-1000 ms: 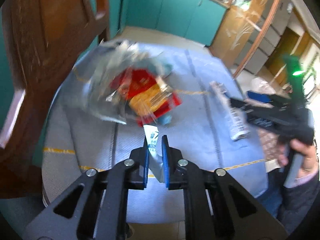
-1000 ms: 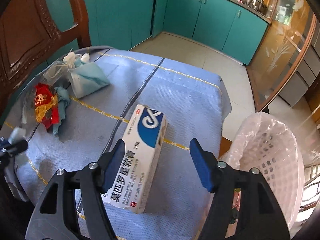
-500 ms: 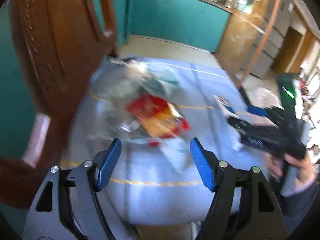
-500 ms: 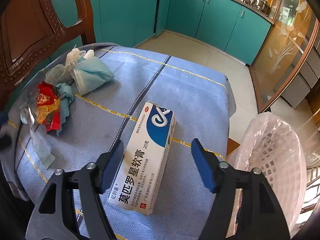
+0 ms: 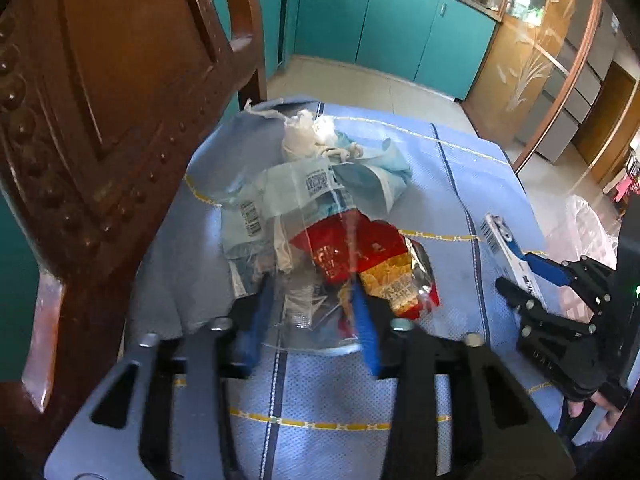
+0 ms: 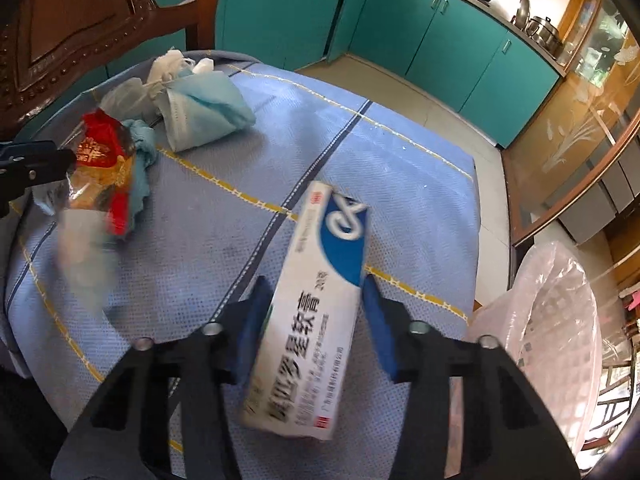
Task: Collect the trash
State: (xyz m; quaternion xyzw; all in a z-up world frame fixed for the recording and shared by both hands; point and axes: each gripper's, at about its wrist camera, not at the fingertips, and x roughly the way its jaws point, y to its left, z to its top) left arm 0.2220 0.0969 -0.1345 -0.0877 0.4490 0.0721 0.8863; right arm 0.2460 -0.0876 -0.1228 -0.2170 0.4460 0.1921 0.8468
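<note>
A pile of trash lies on the blue cloth-covered table: a red and yellow snack wrapper, clear plastic packaging, a blue face mask and white tissue. My left gripper is open, its blue pads straddling the clear plastic at the wrapper's near edge. My right gripper is closing around a white and blue ointment box; the left pad touches it, the right pad sits at its edge. The box looks tilted up. The pile also shows in the right wrist view.
A carved wooden chair back stands close on the left of the table. A white lattice basket lined with a plastic bag stands at the table's right side. Teal cabinets and tiled floor lie beyond.
My left gripper let go of a paper scrap, opened, and moved forward over the clear plastic. My right gripper advanced and narrowed around the ointment box, which has tilted.
</note>
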